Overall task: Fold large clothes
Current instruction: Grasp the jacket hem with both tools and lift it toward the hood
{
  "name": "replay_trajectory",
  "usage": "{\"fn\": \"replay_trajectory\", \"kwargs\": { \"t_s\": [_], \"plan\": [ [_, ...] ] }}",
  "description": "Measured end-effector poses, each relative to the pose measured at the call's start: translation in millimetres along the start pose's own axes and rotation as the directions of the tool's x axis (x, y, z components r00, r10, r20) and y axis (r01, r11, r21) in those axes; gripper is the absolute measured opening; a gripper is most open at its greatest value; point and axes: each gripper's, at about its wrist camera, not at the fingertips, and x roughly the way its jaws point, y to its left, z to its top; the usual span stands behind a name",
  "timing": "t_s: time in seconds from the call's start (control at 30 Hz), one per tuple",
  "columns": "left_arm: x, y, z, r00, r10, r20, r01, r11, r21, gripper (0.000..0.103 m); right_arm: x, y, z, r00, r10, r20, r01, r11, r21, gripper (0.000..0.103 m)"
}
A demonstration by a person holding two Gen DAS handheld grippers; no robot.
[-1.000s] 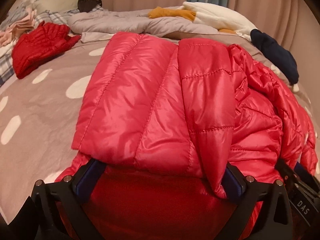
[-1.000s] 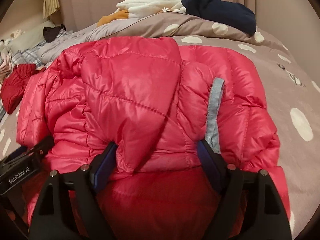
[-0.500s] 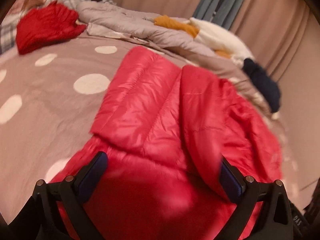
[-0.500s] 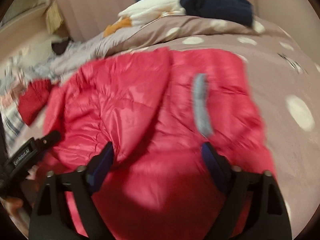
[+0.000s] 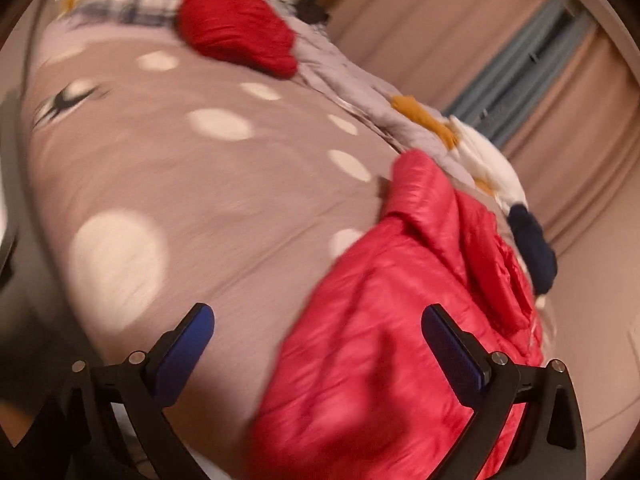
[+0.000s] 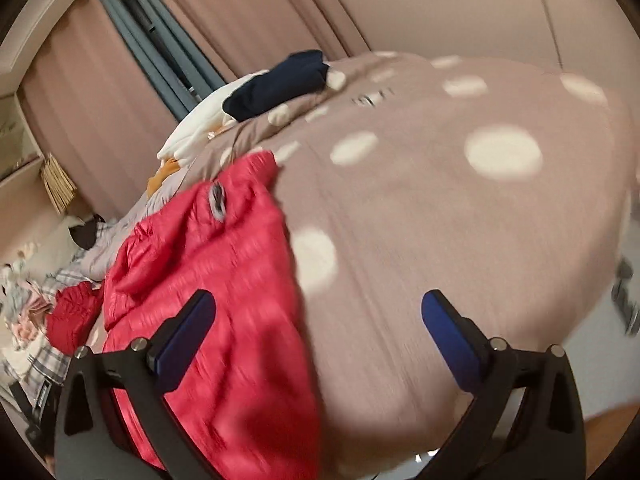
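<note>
Bedding fills most of both views: a mauve-brown duvet cover (image 5: 224, 208) of soft, matte cloth, printed with pale rounded spots, is spread over the wide, gently mounded bed. Pinkish curtains (image 6: 248, 12) in long vertical pleats are hung behind it, parted by a narrow grey-blue strip. Both pictures are tilted and smeared by blur.

On the cover the red puffer jacket (image 5: 404, 344) is laid in a thick folded bundle, its shiny quilted shell stitched into padded channels and creased at the edges. In the left wrist view it is seen low and to the right, under the right-hand finger; in the right wrist view it lies low and to the left, with a small grey tab showing near its far end.

A grey quilt (image 5: 352, 80) is heaped along the far side of the bed. On it are piled a white garment with mustard patches (image 5: 484, 156) and a navy garment (image 6: 276, 84). A second, darker red padded garment (image 5: 236, 28) is crumpled near the plaid bedding (image 5: 132, 4).

The left gripper (image 5: 318, 344) is spread wide, nothing pressed between its blue pads. The right gripper (image 6: 320, 340) has just been opening and is likewise held wide, clamped on nothing.
</note>
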Motion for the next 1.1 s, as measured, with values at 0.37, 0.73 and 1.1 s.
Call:
{"fn": "replay_trajectory", "kwargs": {
  "t_s": [0.37, 0.73, 1.1],
  "plan": [
    [-12.3, 1.3, -51.3, 0.987, -0.151, -0.052, 0.148, 0.987, -0.059, 0.103, -13.4, 36.2, -79.8, 0.967, 0.248, -0.055, -0.241, 0.964, 0.109, 0.103],
    [3.9, -20.3, -52.8, 0.857, -0.488, -0.166, 0.452, 0.866, -0.214, 0.102, 7.9, 66.0, -82.6, 0.878, 0.462, -0.120, -0.421, 0.868, 0.262, 0.103],
    [25.3, -27.4, -59.8, 0.899, -0.374, -0.229, 0.337, 0.923, -0.185, 0.024, 19.0, 90.7, -83.3, 0.908, 0.397, -0.133, -0.382, 0.915, 0.128, 0.080]
  ]
}}
